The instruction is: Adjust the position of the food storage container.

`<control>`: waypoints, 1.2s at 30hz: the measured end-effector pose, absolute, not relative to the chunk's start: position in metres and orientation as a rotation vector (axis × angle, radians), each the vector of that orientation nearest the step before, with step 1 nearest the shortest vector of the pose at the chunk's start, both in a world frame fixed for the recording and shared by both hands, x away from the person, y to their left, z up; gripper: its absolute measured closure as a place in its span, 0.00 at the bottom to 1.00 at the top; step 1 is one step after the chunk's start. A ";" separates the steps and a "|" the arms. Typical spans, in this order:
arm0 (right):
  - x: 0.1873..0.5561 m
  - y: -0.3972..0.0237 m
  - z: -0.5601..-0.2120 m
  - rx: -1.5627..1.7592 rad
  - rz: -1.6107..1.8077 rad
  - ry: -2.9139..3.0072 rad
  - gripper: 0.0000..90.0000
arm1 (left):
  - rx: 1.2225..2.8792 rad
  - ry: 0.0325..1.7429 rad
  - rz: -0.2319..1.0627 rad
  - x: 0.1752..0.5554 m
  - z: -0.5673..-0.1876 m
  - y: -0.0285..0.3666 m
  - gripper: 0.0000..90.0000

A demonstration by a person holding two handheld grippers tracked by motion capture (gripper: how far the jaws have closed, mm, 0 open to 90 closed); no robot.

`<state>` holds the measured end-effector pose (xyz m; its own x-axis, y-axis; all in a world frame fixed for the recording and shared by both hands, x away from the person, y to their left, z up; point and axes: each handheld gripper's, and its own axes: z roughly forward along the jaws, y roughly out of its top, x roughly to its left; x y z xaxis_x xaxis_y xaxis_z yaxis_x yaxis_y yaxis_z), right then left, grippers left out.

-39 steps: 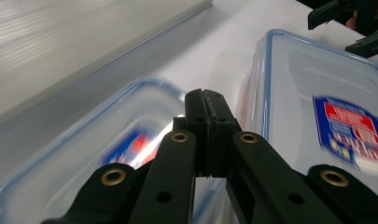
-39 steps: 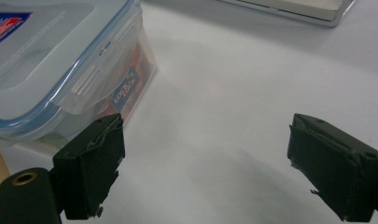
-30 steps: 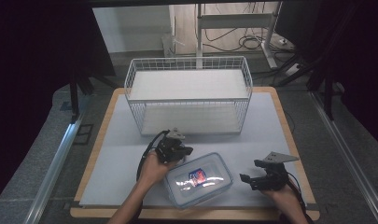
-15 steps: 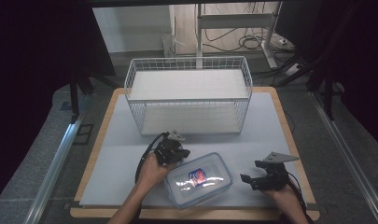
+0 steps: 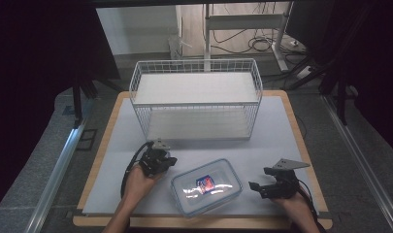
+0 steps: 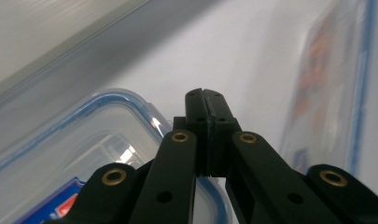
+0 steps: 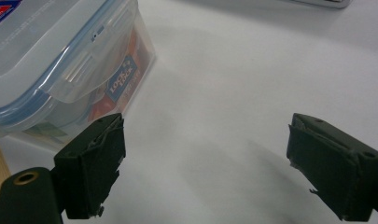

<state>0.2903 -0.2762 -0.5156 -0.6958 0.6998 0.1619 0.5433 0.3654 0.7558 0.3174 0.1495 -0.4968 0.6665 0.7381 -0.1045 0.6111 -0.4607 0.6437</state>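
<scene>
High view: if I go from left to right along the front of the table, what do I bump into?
Black left gripper, jaws shut → clear plastic box with blue-rimmed lid → black right gripper, jaws open.

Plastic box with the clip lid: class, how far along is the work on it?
Done: the lid sits on the plastic box. In hand: the left hand-held gripper, shut, is at the box's left corner; the right hand-held gripper waits open beside it, holding nothing. Left: the box is not yet gripped, and the wire basket holds nothing.
</scene>
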 end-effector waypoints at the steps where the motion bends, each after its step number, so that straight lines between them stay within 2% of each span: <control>1: 0.290 -0.276 -0.516 1.123 1.238 2.436 0.13 | 2.216 1.036 0.248 0.317 -0.497 0.149 1.00; 6: 0.290 -0.276 -0.516 1.120 1.241 2.436 0.13 | 2.263 1.107 0.308 0.316 -0.508 0.165 1.00; 10: 0.290 -0.275 -0.515 1.111 1.246 2.440 0.13 | 2.202 1.081 0.330 0.302 -0.501 0.170 1.00; 14: 0.290 -0.276 -0.514 1.100 1.248 2.442 0.14 | 2.128 1.075 0.303 0.285 -0.499 0.174 1.00; 18: 0.288 -0.275 -0.511 1.080 1.273 2.445 0.21 | 2.066 1.053 0.259 0.257 -0.504 0.178 1.00; 19: 0.287 -0.275 -0.509 1.068 1.269 2.450 0.25 | 2.057 1.045 0.248 0.249 -0.505 0.179 1.00; 20: 0.285 -0.274 -0.506 1.045 1.276 2.455 0.34 | 2.054 1.041 0.250 0.244 -0.506 0.179 1.00; 21: 0.285 -0.274 -0.506 1.045 1.276 2.455 0.34 | 2.049 1.034 0.253 0.237 -0.507 0.180 1.00; 22: 0.283 -0.274 -0.502 1.015 1.281 2.474 0.45 | 2.036 1.033 0.237 0.227 -0.509 0.181 1.00; 24: 0.281 -0.273 -0.499 1.002 1.281 2.478 0.54 | 2.027 1.039 0.218 0.219 -0.512 0.181 1.00; 25: 0.281 -0.273 -0.499 1.002 1.281 2.478 0.54 | 2.027 1.039 0.218 0.219 -0.512 0.181 1.00; 26: 0.280 -0.273 -0.498 0.996 1.284 2.489 0.61 | 2.035 1.039 0.209 0.216 -0.515 0.180 1.00; 27: 0.278 -0.272 -0.495 0.967 1.287 2.518 0.76 | 2.040 1.040 0.205 0.213 -0.517 0.178 1.00; 28: 0.278 -0.272 -0.495 0.967 1.287 2.518 0.76 | 2.042 1.040 0.197 0.211 -0.518 0.177 1.00; 29: 0.278 -0.271 -0.494 0.956 1.288 2.533 0.80 | 2.045 1.036 0.185 0.207 -0.520 0.176 1.00; 30: 0.275 -0.269 -0.493 0.921 1.276 2.569 0.89 | 2.050 1.026 0.175 0.202 -0.521 0.172 1.00; 33: 0.273 -0.263 -0.493 0.872 1.250 2.631 0.95 | 2.057 0.997 0.148 0.190 -0.523 0.165 1.00; 36: 0.270 -0.256 -0.495 0.840 1.234 2.667 0.98 | 2.068 0.971 0.127 0.183 -0.525 0.159 1.00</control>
